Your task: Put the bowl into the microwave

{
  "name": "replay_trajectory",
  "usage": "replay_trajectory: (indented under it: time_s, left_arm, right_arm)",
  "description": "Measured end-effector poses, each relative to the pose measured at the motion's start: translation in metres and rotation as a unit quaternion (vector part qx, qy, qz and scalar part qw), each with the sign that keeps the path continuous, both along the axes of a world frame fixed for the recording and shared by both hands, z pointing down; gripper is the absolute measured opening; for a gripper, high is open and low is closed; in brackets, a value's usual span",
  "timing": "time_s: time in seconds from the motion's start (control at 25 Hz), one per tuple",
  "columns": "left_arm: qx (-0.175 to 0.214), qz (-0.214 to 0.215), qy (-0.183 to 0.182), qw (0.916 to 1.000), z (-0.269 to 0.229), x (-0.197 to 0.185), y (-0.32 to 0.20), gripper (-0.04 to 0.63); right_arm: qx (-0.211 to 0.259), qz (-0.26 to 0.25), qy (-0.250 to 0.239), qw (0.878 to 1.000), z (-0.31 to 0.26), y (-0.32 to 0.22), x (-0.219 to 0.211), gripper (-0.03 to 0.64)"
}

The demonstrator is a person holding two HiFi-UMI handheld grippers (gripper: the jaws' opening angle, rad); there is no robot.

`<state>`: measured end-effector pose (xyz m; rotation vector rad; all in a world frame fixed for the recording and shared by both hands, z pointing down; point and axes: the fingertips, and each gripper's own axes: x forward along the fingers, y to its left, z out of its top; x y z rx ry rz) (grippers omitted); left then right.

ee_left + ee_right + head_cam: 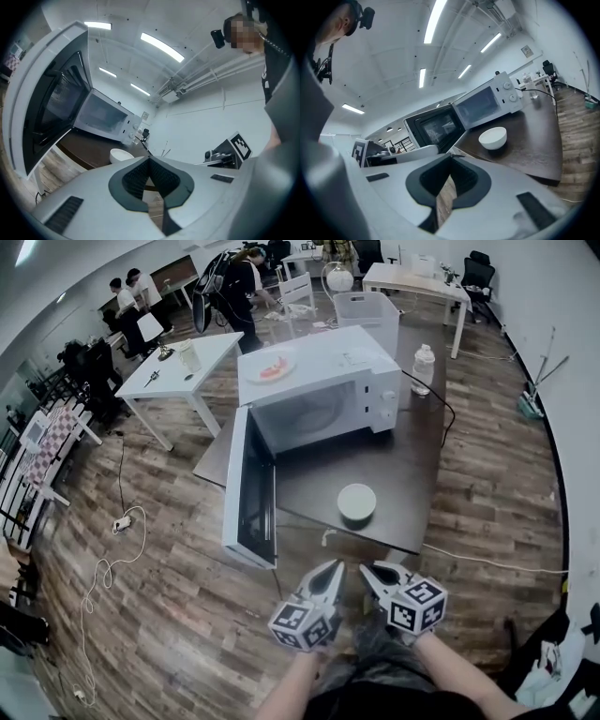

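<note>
A white bowl [357, 502] stands on the dark table [412, 456] in front of the white microwave [319, 381], whose door [247, 491] hangs wide open to the left. The bowl [493, 138] also shows in the right gripper view and the bowl [121, 155] in the left gripper view. Both grippers hover off the table's near edge, below the bowl. My left gripper [332, 567] is shut with nothing in it. My right gripper [367, 571] is shut and empty too. Neither touches the bowl.
A plate with food [272, 368] lies on top of the microwave. A water bottle [424, 367] stands at the table's far right, with a cable [441, 404] running past it. A white table [178, 367], a bin [367, 307] and people stand beyond.
</note>
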<state>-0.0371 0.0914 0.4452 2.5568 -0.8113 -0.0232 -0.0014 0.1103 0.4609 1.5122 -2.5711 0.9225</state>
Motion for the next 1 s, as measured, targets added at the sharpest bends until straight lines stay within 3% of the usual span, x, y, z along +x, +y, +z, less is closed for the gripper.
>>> replay_trajectory:
  time_s: [0.52, 0.6, 0.76, 0.8, 0.96, 1.0]
  left_arm:
    - [-0.028, -0.020, -0.005, 0.9994, 0.022, 0.034, -0.074, 0.006]
    - [-0.031, -0.025, -0.008, 0.9992, 0.025, 0.036, -0.083, 0.006]
    - [-0.041, -0.035, -0.019, 0.9984, 0.035, 0.039, -0.100, 0.006]
    - [-0.045, -0.038, -0.024, 0.9980, 0.039, 0.039, -0.103, 0.006]
    - [-0.063, -0.052, -0.044, 0.9957, 0.055, 0.038, -0.118, 0.006]
    - [-0.067, -0.054, -0.047, 0.9951, 0.058, 0.038, -0.121, 0.006]
  right_arm:
    - [-0.064, 0.025, 0.009, 0.998, 0.036, -0.078, 0.054, 0.004]
    - [-0.085, 0.035, 0.005, 0.996, 0.044, -0.088, 0.064, 0.066]
    - [-0.123, 0.065, -0.036, 0.990, 0.059, -0.107, 0.082, 0.070]
    - [-0.132, 0.068, -0.050, 0.988, 0.062, -0.111, 0.084, 0.116]
    - [-0.163, 0.072, -0.086, 0.980, 0.071, -0.127, 0.088, 0.134]
    - [-0.172, 0.071, -0.096, 0.978, 0.074, -0.131, 0.089, 0.179]
